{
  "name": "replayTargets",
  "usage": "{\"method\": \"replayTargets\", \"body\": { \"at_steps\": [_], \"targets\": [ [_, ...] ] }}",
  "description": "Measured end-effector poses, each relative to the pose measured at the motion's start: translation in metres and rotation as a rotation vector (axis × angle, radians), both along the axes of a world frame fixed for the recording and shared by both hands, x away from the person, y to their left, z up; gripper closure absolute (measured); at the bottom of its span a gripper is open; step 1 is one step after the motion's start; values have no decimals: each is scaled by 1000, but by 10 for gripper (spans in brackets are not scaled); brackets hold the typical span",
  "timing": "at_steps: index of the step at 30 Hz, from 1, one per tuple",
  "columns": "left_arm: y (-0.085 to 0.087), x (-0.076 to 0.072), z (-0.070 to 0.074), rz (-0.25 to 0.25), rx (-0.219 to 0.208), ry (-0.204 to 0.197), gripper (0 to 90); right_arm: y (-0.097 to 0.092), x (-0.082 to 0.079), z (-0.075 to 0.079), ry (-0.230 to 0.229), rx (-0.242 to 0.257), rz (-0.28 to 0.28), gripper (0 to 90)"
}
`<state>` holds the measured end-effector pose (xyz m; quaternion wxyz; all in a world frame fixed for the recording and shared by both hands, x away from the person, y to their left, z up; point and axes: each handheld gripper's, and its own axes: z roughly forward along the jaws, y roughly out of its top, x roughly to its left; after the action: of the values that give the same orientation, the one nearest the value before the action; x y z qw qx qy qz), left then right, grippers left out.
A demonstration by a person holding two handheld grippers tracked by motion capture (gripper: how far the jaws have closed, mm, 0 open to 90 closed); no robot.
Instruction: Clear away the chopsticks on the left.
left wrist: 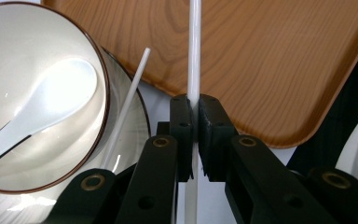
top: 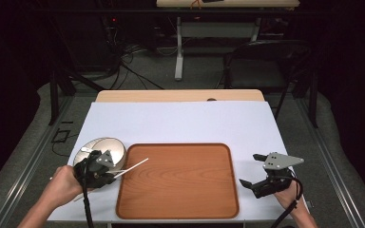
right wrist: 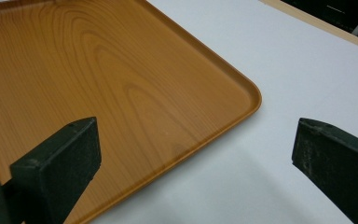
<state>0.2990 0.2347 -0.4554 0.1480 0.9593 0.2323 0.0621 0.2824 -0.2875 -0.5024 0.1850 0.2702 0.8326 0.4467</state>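
My left gripper is shut on a thin white chopstick, whose tip reaches out over the left edge of the wooden tray. A second white chopstick leans on the rim of a white bowl, apart from the jaws. Inside the bowl lies a white spoon. In the high view the left gripper sits just left of the tray, beside the bowl. My right gripper stands open to the right of the tray, holding nothing.
The bowl rests on a larger grey dish. A white mat covers the table, bare behind and right of the tray. The right gripper looks at the tray's rounded corner. A dark chair stands beyond the table.
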Motion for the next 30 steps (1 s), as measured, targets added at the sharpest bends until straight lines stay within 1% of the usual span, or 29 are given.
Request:
{"method": "replayTargets", "body": {
  "at_steps": [1,4,5,7,9,10,11,12,14,20,25,26,30],
  "targets": [
    [-3,0,0,15,-9,1,848,0,0,0,0,0,1,7],
    [-5,1,-1,28,-17,6,849,0,0,0,-1,1,1,7],
    [-8,2,-3,41,-34,14,848,0,0,0,1,1,2,7],
    [-11,4,-5,54,-47,25,849,0,1,0,1,-2,0,7],
    [-14,6,-7,68,-61,29,849,0,1,0,0,2,-1,7],
    [-14,6,-7,68,-61,29,849,0,1,0,0,2,-1,7],
    [-18,7,-8,79,-71,30,849,0,1,0,1,2,-2,7],
    [-19,8,-8,85,-76,39,849,0,1,0,1,1,0,8],
    [-20,8,-8,93,-81,38,849,0,1,0,1,-1,1,8],
    [-25,12,-8,151,-111,52,850,0,1,0,1,0,-1,8],
    [-29,15,-8,178,-132,71,852,0,1,0,-1,-2,1,8],
    [-30,15,-8,188,-143,76,851,0,1,0,0,-1,0,8],
    [-33,17,-9,209,-153,85,852,0,1,0,0,1,0,8]
  ]
}}
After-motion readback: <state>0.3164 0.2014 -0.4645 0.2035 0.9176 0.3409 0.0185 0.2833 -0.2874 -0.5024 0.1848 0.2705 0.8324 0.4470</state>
